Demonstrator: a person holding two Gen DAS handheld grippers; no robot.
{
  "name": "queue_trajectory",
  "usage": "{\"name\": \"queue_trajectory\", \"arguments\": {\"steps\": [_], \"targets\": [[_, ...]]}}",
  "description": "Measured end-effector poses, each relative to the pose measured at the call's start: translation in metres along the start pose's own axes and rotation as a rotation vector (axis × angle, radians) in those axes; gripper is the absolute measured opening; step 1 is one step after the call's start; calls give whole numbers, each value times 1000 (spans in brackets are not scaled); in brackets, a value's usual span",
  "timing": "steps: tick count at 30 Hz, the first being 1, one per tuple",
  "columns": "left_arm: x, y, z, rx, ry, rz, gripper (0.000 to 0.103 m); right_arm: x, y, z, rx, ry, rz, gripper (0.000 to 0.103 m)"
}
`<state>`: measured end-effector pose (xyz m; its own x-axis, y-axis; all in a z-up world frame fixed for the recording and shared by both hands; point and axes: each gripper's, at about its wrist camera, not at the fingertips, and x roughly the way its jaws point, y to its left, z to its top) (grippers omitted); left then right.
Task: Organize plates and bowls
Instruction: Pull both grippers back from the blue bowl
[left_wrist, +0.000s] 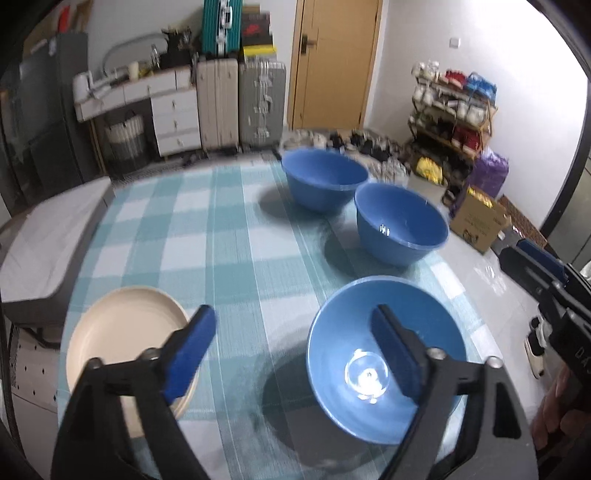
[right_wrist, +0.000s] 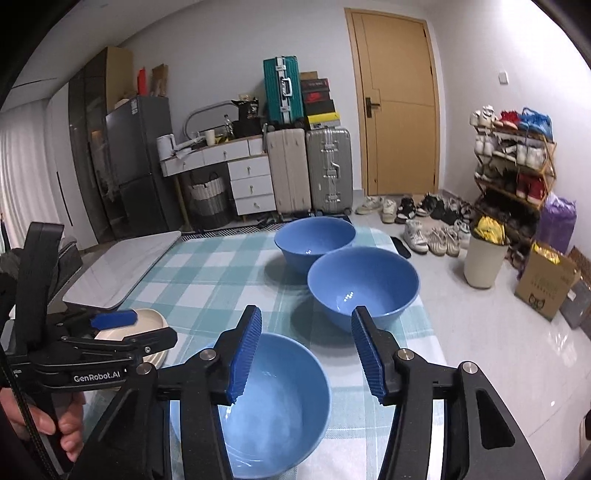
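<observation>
Three blue bowls stand in a row on the checked tablecloth: a near bowl (left_wrist: 384, 358) (right_wrist: 280, 398), a middle bowl (left_wrist: 400, 223) (right_wrist: 364, 284) and a far bowl (left_wrist: 323, 177) (right_wrist: 314, 242). A cream plate (left_wrist: 125, 332) (right_wrist: 147, 325) lies at the near left. My left gripper (left_wrist: 295, 343) is open and empty, hovering between the plate and the near bowl; it also shows in the right wrist view (right_wrist: 122, 325). My right gripper (right_wrist: 304, 347) is open and empty above the near bowl's right rim; it shows at the left wrist view's right edge (left_wrist: 532, 266).
The table (left_wrist: 229, 229) has its right edge just past the bowls. A grey bench (right_wrist: 122, 273) stands to the left. Suitcases (right_wrist: 310, 170), a drawer unit, a shoe rack (right_wrist: 513, 166), shoes, a bin (right_wrist: 484, 262) and a cardboard box (right_wrist: 546, 288) stand beyond.
</observation>
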<state>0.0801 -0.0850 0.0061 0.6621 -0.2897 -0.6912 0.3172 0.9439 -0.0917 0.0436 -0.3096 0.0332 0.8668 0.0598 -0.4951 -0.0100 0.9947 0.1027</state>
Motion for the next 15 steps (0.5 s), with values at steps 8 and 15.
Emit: {"name": "queue_trajectory", "arguments": {"steps": [8, 15], "targets": [[-20, -6, 2, 3, -119, 70, 102, -19, 3, 0, 4, -109, 18, 75], [-25, -7, 2, 1, -149, 64, 103, -37, 12, -5, -70, -203, -11, 101]]}}
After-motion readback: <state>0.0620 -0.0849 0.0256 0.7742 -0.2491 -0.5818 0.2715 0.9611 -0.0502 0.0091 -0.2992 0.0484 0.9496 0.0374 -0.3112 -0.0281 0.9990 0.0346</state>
